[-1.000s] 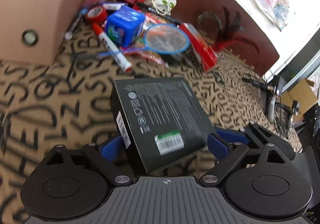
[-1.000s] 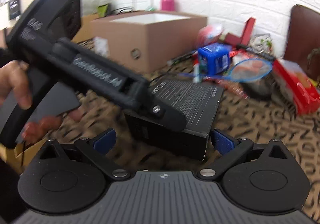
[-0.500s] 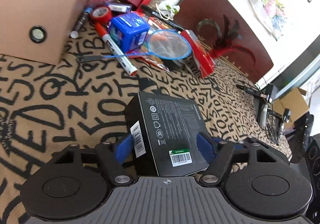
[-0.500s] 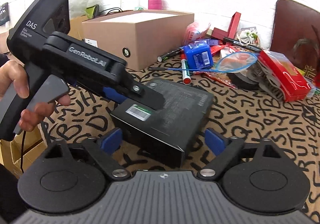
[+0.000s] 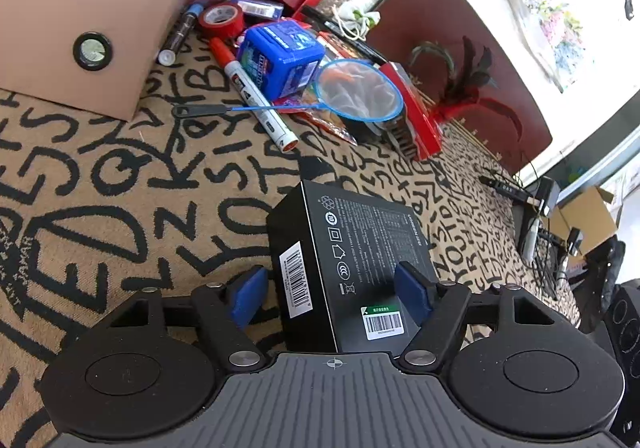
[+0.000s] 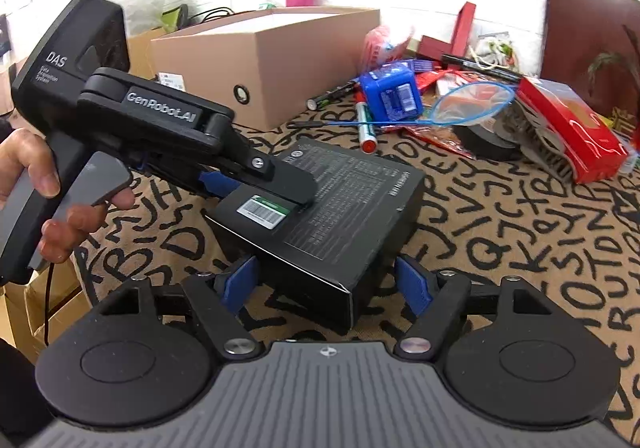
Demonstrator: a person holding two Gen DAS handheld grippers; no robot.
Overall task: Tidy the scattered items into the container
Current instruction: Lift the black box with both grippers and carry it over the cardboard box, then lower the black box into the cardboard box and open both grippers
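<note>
Here the left tool (image 5: 332, 288) reaches in from the side, tipped down, its blue pads (image 5: 412, 290) set over the black box (image 5: 352, 248) without squeezing it. A hand (image 6: 44, 204) holds its handle. The right tool (image 6: 326, 282) is wide open, low and level, close to the box's near corner. The box lies flat on the table (image 6: 520, 232). The brown bin (image 6: 272, 60) stands behind it.

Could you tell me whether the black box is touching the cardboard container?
Apart. The left wrist view shows a broad stretch of patterned tablecloth between the black box and the cardboard container.
</note>
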